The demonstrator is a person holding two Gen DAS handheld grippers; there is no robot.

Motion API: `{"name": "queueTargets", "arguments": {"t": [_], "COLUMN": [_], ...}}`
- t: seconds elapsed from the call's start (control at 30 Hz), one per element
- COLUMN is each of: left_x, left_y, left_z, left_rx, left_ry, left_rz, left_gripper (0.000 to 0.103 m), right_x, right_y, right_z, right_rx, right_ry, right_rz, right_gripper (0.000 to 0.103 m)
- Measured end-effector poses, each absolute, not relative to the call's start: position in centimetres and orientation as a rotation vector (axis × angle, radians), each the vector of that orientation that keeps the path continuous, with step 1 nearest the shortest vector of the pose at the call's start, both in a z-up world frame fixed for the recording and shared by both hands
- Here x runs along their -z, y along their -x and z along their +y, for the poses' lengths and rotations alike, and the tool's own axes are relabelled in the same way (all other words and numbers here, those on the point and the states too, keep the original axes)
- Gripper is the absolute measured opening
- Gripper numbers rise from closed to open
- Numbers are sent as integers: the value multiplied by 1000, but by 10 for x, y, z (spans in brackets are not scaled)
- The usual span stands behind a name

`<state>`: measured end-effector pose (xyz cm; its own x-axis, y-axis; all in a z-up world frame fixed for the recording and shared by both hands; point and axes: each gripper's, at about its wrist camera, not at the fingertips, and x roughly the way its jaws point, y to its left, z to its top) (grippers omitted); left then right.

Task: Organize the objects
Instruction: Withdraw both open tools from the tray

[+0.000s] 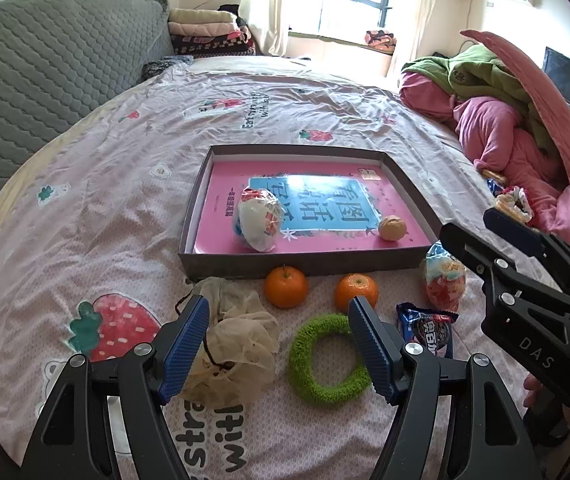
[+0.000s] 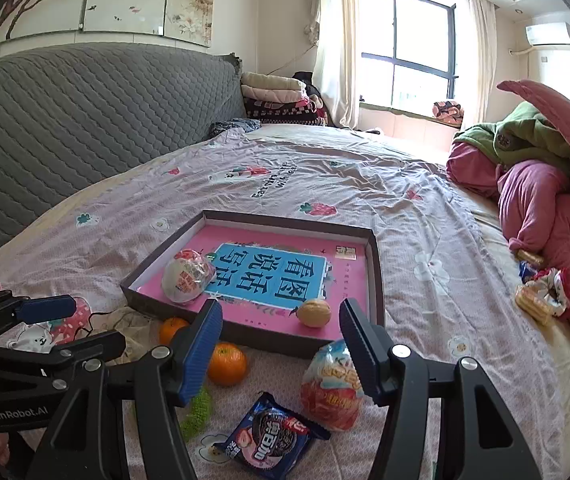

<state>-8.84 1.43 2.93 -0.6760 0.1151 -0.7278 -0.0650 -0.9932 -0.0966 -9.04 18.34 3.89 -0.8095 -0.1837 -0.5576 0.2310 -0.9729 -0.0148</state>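
Shallow grey box [image 1: 305, 258] on the bedspread [image 1: 105, 216] looks like the collection spot: a pink book [image 1: 325, 216] lines its floor, and already inside sit a white wrapped egg toy [image 1: 257, 220] near the box's front-left corner and a walnut-like ball [image 1: 392, 229] near its front-right. The rest is lined up just outside the box's front wall, probably staged for loading: two oranges [image 1: 286, 287] [image 1: 355, 292] just in front of the wall, beige mesh pouch [image 1: 237, 344] in front of the box's left corner, green fuzzy ring [image 1: 325, 360] further out from the wall behind the oranges, blue cookie packet [image 2: 273, 440] and a second, red-and-blue wrapped egg toy [image 2: 331, 388] off the box's front-right corner. Left gripper [image 1: 279, 344] fingers spread wide, holding nothing; from its own camera the left pad [image 1: 185, 344] overlaps the pouch and the right pad [image 1: 369, 348] overlaps the ring's edge, contact cannot be told. Right gripper [image 2: 281, 348] likewise spread wide and empty, pointed at the box's front wall, the second egg toy beside its right pad [image 2: 359, 352], apparently not touching. Judgement: most items not yet boxed; either gripper could go next.
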Motion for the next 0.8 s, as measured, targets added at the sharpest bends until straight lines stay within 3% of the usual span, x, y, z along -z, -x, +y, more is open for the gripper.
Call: {"name": "queueTargets", "arguments": {"t": [0.8], "left_x": [-23], "left_y": [65], "left_z": [19], "left_rx": [-2735], "left_ry": [1232], "left_rz": [-88], "left_gripper": [74], "right_x": [-24], "right_y": [64], "right_z": [196], "right_rx": [2802], "right_ry": [-898], "right_rz": [83], "right_gripper": [61]}}
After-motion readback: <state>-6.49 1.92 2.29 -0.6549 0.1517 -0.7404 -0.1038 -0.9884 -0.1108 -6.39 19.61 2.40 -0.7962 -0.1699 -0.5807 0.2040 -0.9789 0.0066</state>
